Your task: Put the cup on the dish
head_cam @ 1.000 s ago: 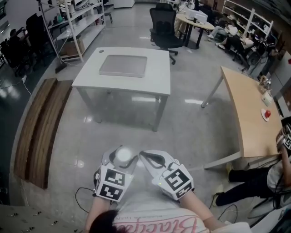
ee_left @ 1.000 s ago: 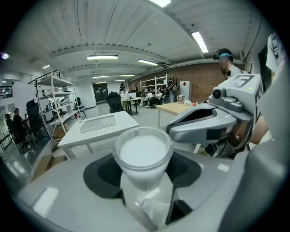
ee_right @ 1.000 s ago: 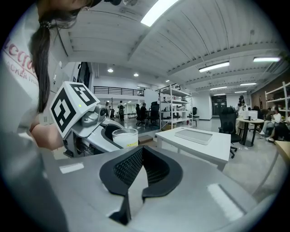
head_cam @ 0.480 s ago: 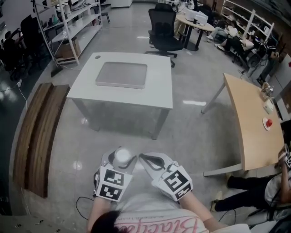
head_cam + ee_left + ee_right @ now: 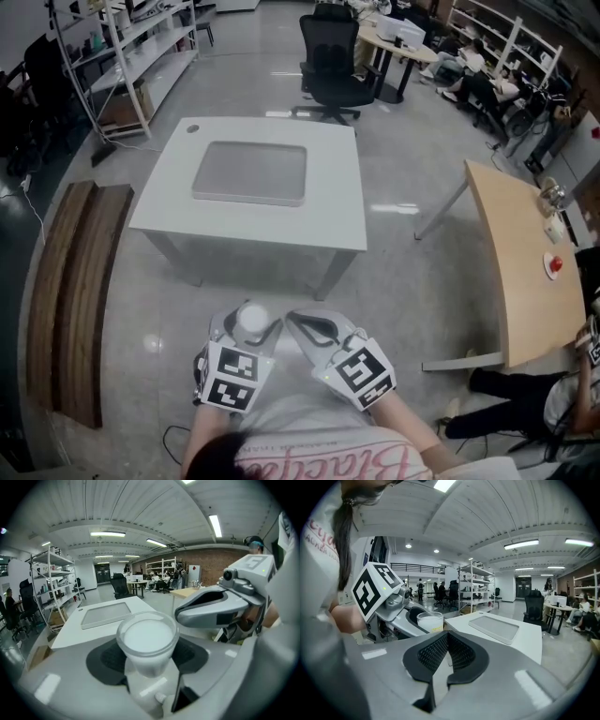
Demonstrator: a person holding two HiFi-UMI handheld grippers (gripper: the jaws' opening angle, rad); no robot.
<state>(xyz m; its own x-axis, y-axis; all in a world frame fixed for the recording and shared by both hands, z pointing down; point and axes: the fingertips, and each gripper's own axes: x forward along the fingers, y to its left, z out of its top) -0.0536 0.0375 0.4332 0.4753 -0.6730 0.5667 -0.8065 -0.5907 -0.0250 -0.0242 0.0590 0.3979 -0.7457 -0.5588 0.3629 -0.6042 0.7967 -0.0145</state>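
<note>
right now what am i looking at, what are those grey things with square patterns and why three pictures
No robot here: a person holds two hand-held grippers; the patterned cubes are part of them. The head view looks down from a camera on their head; the other two views come from cameras riding on each gripper. The left gripper is closed on a clear cup of something white. The right gripper is shut and empty. Ahead stands a white table with a flat grey dish on it.
</note>
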